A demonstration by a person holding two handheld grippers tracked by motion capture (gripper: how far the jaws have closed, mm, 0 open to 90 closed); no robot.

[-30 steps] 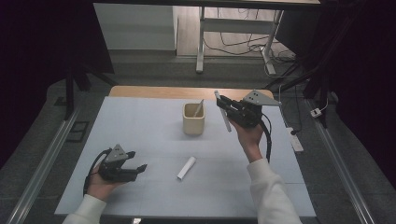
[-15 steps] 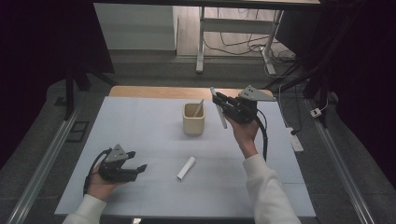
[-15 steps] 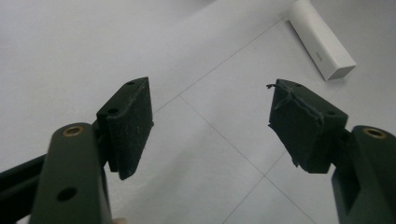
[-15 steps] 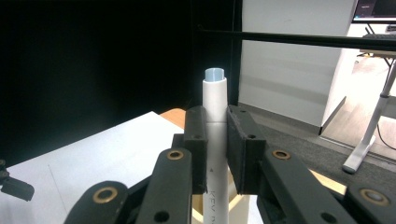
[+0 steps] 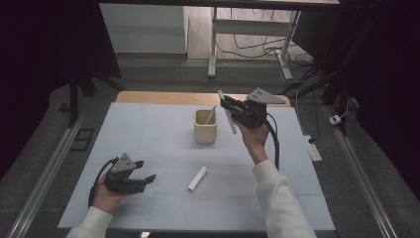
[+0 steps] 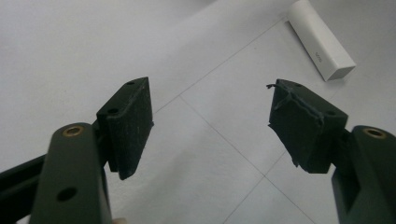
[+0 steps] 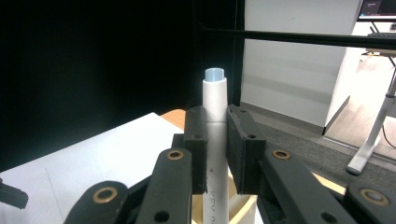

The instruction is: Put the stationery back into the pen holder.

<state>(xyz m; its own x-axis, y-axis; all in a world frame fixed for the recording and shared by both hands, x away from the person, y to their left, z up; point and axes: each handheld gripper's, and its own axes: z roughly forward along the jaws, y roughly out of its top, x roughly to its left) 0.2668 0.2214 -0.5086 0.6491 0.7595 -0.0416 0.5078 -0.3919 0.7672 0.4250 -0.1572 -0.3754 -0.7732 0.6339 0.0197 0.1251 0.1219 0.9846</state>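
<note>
Pale blue sheeting covers the table, with a dark room behind it. At centre right of the high view, the right gripper is held raised, its jaws clamped on a white marker that is tilted beside a beige cup; another pen is seen standing in that cup. At lower left, the left gripper is rested on the sheet with its jaws wide apart, nothing between them. A white cap is seen lying near the lower centre, apart from both.
</note>
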